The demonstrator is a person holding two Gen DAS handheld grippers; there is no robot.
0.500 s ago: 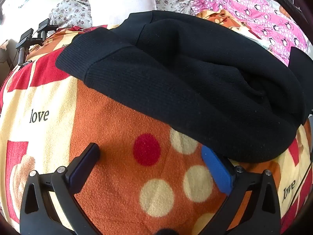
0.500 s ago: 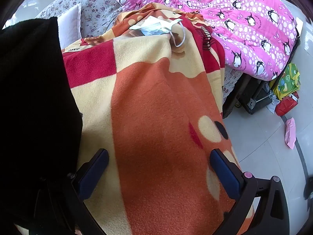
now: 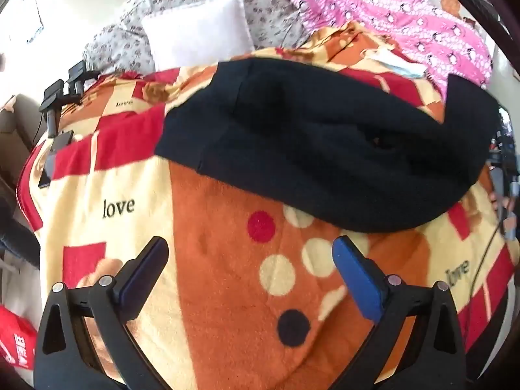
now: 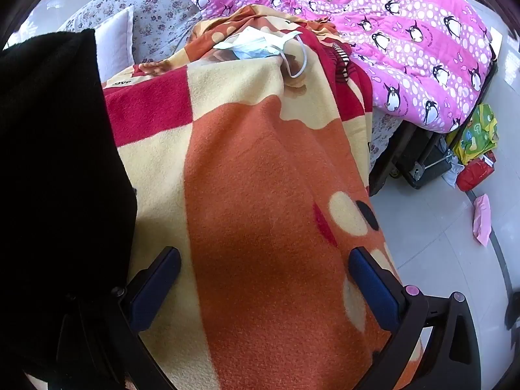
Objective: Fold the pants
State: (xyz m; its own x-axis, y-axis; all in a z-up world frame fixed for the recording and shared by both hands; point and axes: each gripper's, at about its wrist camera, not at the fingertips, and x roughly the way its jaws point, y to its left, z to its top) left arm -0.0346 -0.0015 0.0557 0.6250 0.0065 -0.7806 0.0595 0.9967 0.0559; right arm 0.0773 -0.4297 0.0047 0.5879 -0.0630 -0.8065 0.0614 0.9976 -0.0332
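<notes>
The black ribbed knit pants (image 3: pixel 325 149) are seen lying bunched across the patterned fleece blanket (image 3: pixel 211 260), far of the left gripper (image 3: pixel 250 250). Both it and the right gripper (image 4: pixel 265 260) are spread wide, nothing held. Soft, limp cloth is judged; the left hem edge is best pinched.

Daylight falls across a bed spread with an orange, red and cream blanket (image 4: pixel 260 195) printed "love". A white pillow (image 3: pixel 198 40) leans on floral bedding (image 3: pixel 130 42) at the head, beside a pink penguin quilt (image 4: pixel 406 48). Bags (image 4: pixel 474 149) and a pink packet (image 4: pixel 482 219) litter the pale tiled floor (image 4: pixel 422 243).
</notes>
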